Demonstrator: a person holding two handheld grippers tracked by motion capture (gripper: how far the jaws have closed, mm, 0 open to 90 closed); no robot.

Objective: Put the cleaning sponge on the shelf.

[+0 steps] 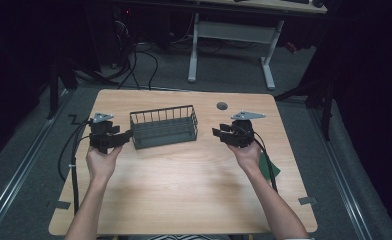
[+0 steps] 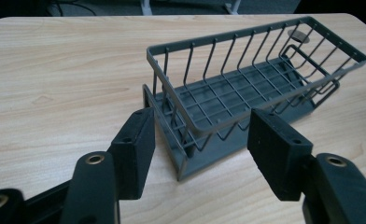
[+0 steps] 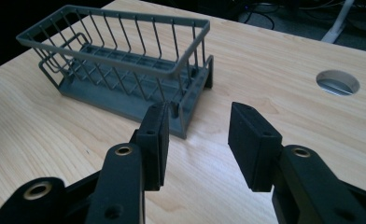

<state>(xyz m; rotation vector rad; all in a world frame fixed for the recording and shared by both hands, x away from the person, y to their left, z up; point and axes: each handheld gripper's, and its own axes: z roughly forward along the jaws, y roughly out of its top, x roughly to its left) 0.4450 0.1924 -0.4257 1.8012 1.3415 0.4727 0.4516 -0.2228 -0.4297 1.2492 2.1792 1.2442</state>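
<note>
Basket [image 1: 164, 127] of grey wire stands mid-bench [image 1: 184, 200], between both grippers. Left gripper [image 1: 126, 136] is beside its left end, right gripper [image 1: 218, 134] near its right end, jaws parted, holding nothing.

I'm working over a light wood table [image 1: 184, 185] with rounded corners. A grey wire basket [image 1: 164, 126] stands on it toward the far edge, near the middle, upright on its flat base; in the left gripper view its near end faces me. Right of the basket, near the far edge, the tabletop has a round cable hole [image 1: 222, 105]. A dark green flat thing [image 1: 271, 170] lies at the table's right edge; I can't tell what it is.
</note>
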